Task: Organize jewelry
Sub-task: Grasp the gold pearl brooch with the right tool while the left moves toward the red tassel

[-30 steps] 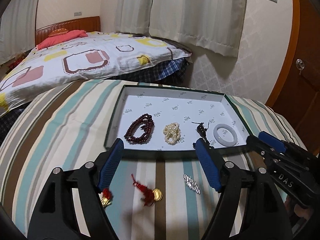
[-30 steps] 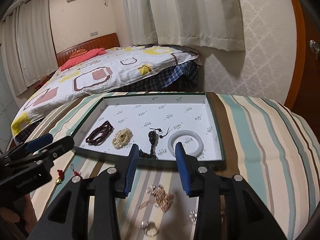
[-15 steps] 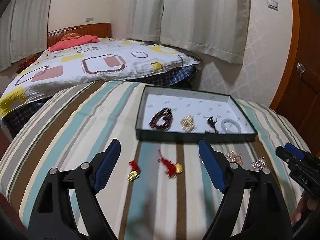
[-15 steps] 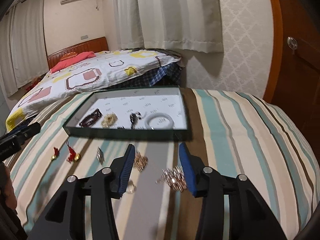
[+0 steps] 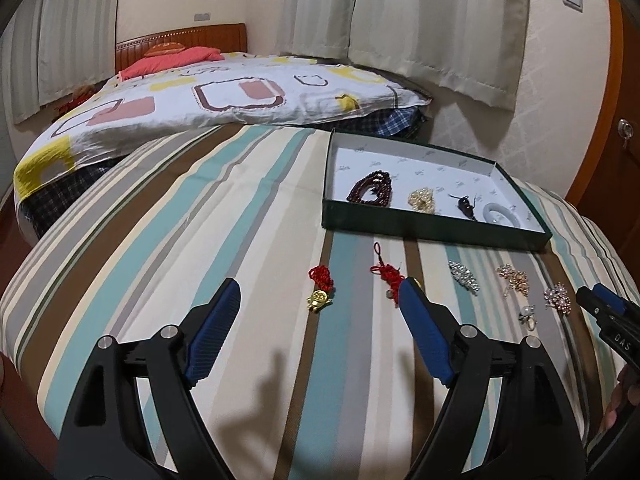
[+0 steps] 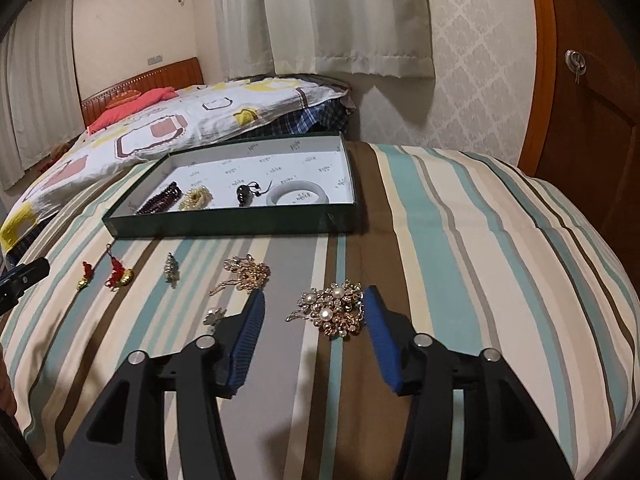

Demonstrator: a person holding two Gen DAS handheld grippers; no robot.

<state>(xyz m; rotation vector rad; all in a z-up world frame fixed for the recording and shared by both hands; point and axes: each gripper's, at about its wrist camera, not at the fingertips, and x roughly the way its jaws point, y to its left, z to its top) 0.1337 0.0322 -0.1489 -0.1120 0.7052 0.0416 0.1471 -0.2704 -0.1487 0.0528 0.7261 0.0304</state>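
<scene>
A dark green tray (image 5: 432, 230) (image 6: 232, 226) with a white floor holds a dark red bead bracelet (image 5: 370, 188), a pearl piece (image 5: 422, 199), a black pendant (image 5: 464, 203) and a pale jade bangle (image 5: 500, 213). On the striped cloth in front lie two red-tassel gold charms (image 5: 320, 286) (image 5: 388, 274), a crystal brooch (image 5: 464, 276), a rose-gold chain (image 5: 514, 278), a small ring (image 5: 528, 316) and a pearl brooch (image 6: 334, 312). My left gripper (image 5: 320, 294) is open and empty above the charms. My right gripper (image 6: 314, 300) is open, straddling the pearl brooch.
The striped cloth (image 6: 460, 240) covers a rounded table that drops off at every side. A bed with a patterned quilt (image 5: 224, 96) lies behind. A wooden door (image 6: 592, 100) stands at the right. Curtains hang on the far wall.
Both grippers have pulled back from the tray toward me. The loose pieces in front of the tray have come into view. Both stayed open and empty.
</scene>
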